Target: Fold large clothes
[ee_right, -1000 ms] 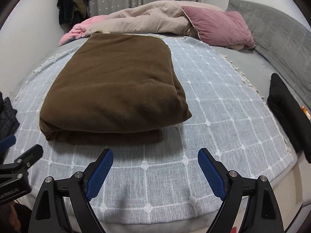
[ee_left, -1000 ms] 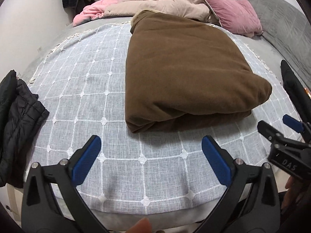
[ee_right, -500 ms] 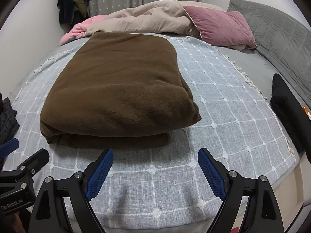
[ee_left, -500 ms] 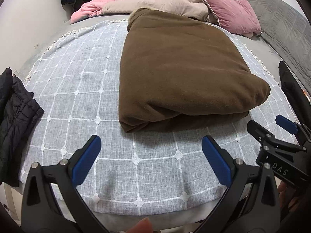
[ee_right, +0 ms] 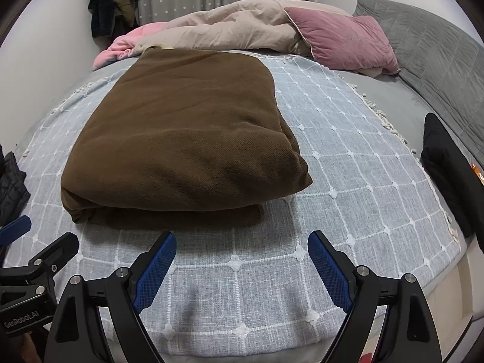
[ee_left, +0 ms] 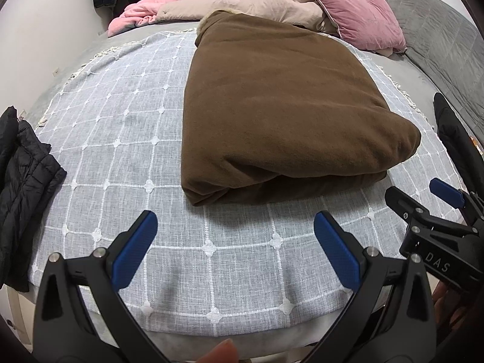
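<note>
the brown garment [ee_left: 281, 112] lies folded in a thick pile on the checked grey cover [ee_left: 121, 139] of the bed. the left claw [ee_left: 236, 236] is spread wide with nothing in it, and it hangs over the cover near the bed's edge. from this claw the pile sits at 12 o'clock, close but not touching. the right claw [ee_right: 239, 254] is also spread wide and empty. from it the pile [ee_right: 184, 139] sits at about 11 o'clock, just past the blue fingertips [ee_right: 157, 266]. a black jacket [ee_left: 21, 187] lies at 9 o'clock of the pile. a pink pillow [ee_right: 341, 42] rests far back at 1 o'clock.
</note>
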Available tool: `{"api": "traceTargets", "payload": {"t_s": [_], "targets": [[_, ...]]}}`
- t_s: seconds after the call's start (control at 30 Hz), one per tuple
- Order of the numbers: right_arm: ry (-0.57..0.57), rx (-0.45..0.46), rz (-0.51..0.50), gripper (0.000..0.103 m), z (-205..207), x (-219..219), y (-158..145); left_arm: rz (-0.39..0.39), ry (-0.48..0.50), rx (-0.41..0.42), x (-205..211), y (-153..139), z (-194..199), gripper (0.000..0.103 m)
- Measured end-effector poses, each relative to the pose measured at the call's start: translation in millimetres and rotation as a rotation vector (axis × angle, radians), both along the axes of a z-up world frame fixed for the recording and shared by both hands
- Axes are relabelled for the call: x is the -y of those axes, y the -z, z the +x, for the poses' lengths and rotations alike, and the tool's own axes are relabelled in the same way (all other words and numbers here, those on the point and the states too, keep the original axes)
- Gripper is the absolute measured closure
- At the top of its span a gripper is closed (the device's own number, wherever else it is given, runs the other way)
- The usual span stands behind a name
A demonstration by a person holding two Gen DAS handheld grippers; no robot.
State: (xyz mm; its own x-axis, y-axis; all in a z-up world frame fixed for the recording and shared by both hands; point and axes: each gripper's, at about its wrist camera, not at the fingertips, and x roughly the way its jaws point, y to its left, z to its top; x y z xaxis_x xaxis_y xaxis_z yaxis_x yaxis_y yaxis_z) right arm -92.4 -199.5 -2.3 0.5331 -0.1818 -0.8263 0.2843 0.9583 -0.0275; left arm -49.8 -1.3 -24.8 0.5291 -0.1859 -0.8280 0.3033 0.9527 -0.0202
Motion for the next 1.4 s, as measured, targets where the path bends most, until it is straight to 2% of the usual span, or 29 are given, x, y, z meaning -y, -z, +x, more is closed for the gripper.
{"api": "traceTargets", "payload": {"t_s": [1.4], "targets": [[-0.001,-0.009,0.009,0.013,-2.1,0.3,0.9,0.001,0.001,-0.001,1.7,-0.3,-2.0,0.0]]}}
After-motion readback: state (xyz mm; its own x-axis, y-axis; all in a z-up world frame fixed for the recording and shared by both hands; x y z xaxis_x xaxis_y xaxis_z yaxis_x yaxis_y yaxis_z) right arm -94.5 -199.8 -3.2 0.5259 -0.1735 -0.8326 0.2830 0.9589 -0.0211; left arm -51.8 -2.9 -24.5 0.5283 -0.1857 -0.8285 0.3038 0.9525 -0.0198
